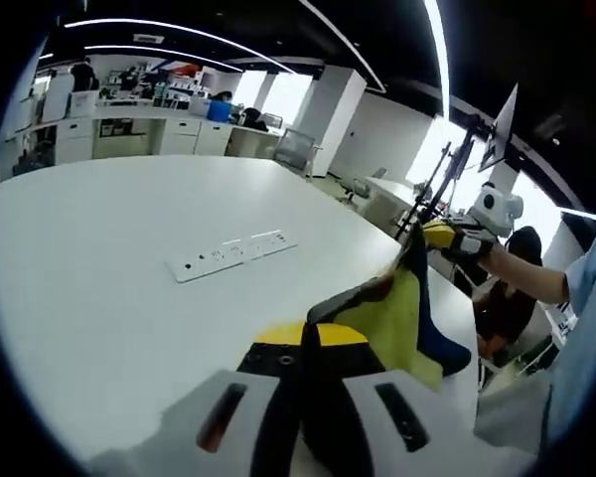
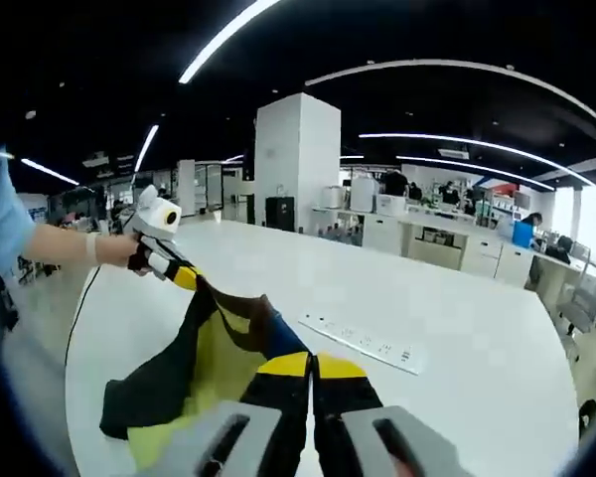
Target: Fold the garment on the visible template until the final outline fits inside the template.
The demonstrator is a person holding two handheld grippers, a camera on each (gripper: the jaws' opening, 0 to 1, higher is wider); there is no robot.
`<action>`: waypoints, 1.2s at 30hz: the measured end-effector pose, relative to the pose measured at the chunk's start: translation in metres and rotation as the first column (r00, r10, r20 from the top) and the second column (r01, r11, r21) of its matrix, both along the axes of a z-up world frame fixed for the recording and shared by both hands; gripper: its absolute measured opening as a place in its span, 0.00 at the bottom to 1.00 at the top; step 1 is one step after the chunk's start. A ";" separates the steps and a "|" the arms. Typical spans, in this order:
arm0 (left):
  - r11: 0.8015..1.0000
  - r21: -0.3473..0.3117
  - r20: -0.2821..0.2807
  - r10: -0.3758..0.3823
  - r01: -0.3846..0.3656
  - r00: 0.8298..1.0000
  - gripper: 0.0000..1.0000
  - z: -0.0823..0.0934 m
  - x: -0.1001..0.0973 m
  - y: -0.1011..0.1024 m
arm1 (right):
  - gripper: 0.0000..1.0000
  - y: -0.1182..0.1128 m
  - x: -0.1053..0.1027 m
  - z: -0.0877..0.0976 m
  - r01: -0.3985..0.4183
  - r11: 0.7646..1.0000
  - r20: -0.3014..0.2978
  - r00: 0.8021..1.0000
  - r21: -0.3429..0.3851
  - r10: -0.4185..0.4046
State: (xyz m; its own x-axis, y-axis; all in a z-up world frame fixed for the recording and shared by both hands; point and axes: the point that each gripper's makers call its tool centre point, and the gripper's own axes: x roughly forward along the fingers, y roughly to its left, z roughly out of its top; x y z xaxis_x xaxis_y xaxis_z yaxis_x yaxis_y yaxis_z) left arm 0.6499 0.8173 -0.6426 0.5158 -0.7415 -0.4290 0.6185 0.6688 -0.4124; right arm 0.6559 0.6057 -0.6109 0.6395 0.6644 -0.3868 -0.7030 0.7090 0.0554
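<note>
both my grippers are clamped on the garment (image 2: 204, 363), left gripper (image 1: 318, 343) at one edge, right gripper (image 2: 311, 370) at another, jaws together on cloth. it hangs stretched between them above the tabletop (image 1: 109, 258), lifted clear i think. soft, light, floppy fabric, will sag and slip; best held at corners or seams. power strip (image 1: 233, 253) lies flat nearby. template not visible to me here.
</note>
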 end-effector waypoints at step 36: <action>0.987 0.036 -0.143 0.157 -0.154 0.977 0.00 -0.106 0.052 -0.009 | 0.00 0.008 0.061 -0.139 -0.008 0.993 -0.251 0.968 -0.121 -0.023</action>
State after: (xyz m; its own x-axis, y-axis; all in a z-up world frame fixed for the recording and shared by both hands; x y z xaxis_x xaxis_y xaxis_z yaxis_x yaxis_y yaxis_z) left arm 0.7017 0.8085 -0.7483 0.5546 -0.6454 -0.5252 0.4409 0.7632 -0.4723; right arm 0.7167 0.6142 -0.7503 0.5161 0.5991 -0.6121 -0.6721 0.7263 0.1442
